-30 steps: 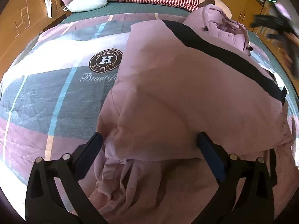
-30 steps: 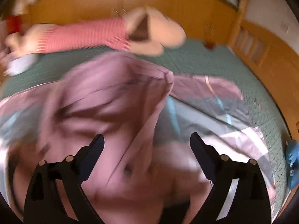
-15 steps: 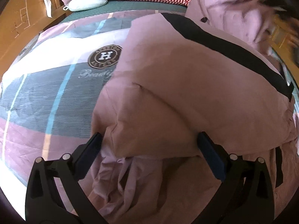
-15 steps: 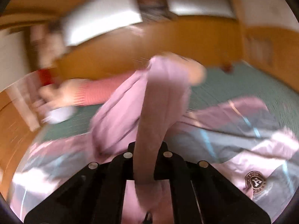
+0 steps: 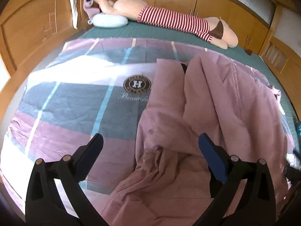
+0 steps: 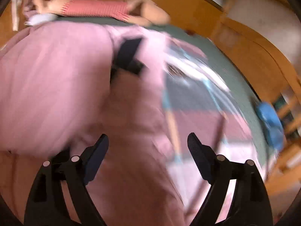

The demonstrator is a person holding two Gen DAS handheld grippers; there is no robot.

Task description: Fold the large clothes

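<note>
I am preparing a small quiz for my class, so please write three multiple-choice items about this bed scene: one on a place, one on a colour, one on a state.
1. Where does the round H emblem lie relative to the pink garment in the left wrist view?
A. to its left
B. on top of it
C. to its right

2. What colours are the stripes on the plush toy?
A. blue and yellow
B. red and white
C. green and black

3. How do the jaws of the left gripper stand?
A. shut on the garment
B. shut on nothing
C. open

Answers:
1 A, the emblem is printed on the blanket just left of the garment's edge.
2 B, its middle section shows red and white bands.
3 C, a wide gap separates the two fingers, with fabric lying below.
</note>
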